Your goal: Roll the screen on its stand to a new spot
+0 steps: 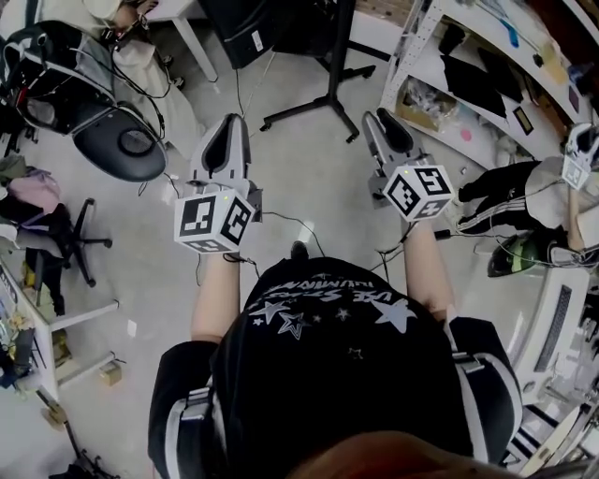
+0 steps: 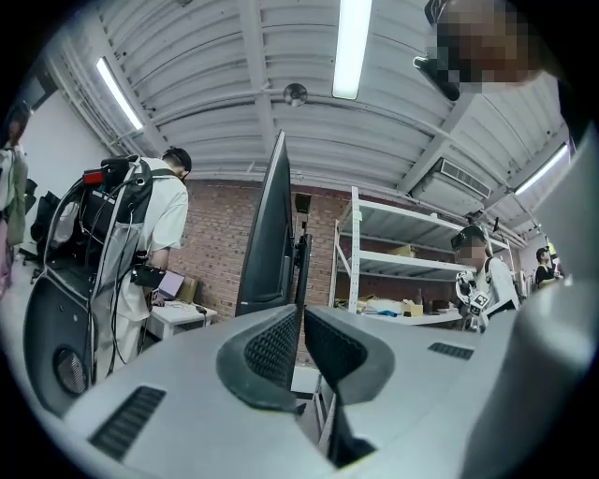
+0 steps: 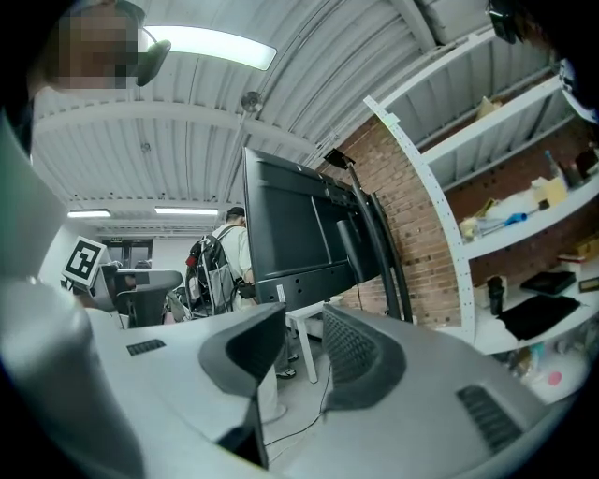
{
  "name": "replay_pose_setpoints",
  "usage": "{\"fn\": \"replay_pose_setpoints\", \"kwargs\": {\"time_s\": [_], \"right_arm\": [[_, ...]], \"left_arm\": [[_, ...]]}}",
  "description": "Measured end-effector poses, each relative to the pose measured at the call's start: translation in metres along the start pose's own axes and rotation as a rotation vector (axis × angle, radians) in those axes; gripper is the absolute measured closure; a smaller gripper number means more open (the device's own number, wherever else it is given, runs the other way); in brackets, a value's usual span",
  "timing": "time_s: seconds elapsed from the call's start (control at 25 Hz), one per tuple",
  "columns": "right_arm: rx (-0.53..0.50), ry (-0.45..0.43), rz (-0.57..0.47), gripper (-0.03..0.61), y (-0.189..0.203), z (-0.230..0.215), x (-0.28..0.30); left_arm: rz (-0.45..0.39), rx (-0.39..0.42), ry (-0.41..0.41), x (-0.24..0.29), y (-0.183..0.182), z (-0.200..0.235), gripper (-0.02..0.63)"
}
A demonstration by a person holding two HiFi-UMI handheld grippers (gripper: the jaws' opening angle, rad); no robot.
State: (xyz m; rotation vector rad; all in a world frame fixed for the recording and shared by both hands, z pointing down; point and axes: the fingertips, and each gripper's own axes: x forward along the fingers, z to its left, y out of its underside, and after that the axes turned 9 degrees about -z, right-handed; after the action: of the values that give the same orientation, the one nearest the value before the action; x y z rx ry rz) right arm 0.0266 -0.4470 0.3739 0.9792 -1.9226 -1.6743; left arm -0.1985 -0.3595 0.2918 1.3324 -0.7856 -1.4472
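1. Head view first: the left gripper [image 1: 231,123] and the right gripper [image 1: 378,118] are held out side by side over the grey floor [image 1: 309,178]. Both point toward the stand.
2. The screen [image 1: 234,28] sits at the top edge of that view. Its black stand base [image 1: 314,108] splays its legs on the floor, well ahead of both grippers, and neither gripper touches it.
3. Left gripper view: the left gripper [image 2: 301,313] has its jaws pressed together, with nothing between them. The screen [image 2: 271,224] shows edge-on as a thin dark blade straight above the jaws.
4. Right gripper view: the right gripper [image 3: 304,315] has its jaws apart and holds nothing. Only floor and a trailing cable show through the gap. From here the screen [image 3: 299,224] shows its broad side, in front of the brick wall [image 3: 421,215].
5. For open room, a bare strip of floor runs from the grippers up to the base and on past its left leg.
6. The right side is tight: the white shelf rack [image 1: 412,56] stands near the base's right leg, its shelves loaded.
7. On the left, a black office chair [image 1: 122,145] sits near that strip. A person with a backpack [image 2: 154,224] stands by a white desk [image 2: 178,318] just beside the screen.
8. Underfoot, cables [image 1: 281,222] snake across the floor just ahead of the grippers.
9. Far right, another person [image 1: 524,192] in striped dark trousers is down by the rack.
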Motion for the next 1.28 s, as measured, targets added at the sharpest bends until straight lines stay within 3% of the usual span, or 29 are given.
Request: {"fn": "replay_pose_setpoints", "kwargs": {"time_s": [0.24, 0.4, 0.8, 1.0, 1.28], "right_arm": [[0.000, 0.027, -0.042, 0.471, 0.005, 0.009, 0.034], [-0.006, 0.027, -0.011, 0.471, 0.011, 0.008, 0.043], [0.030, 0.025, -0.022, 0.472, 0.031, -0.032, 0.084], [0.072, -0.009, -0.037, 0.474, 0.048, -0.060, 0.096], [0.077, -0.071, -0.010, 0.548, 0.015, -0.081, 0.185]], "left_arm": [[0.002, -0.010, 0.026, 0.023, 0.009, 0.037, 0.598], [0.011, -0.012, 0.027, 0.035, 0.014, 0.043, 0.598], [-0.029, 0.060, -0.016, 0.080, 0.016, 0.059, 0.595], [-0.044, 0.092, -0.001, 0.099, 0.029, 0.051, 0.489], [-0.064, 0.095, -0.032, 0.174, -0.004, 0.091, 0.342]]}}
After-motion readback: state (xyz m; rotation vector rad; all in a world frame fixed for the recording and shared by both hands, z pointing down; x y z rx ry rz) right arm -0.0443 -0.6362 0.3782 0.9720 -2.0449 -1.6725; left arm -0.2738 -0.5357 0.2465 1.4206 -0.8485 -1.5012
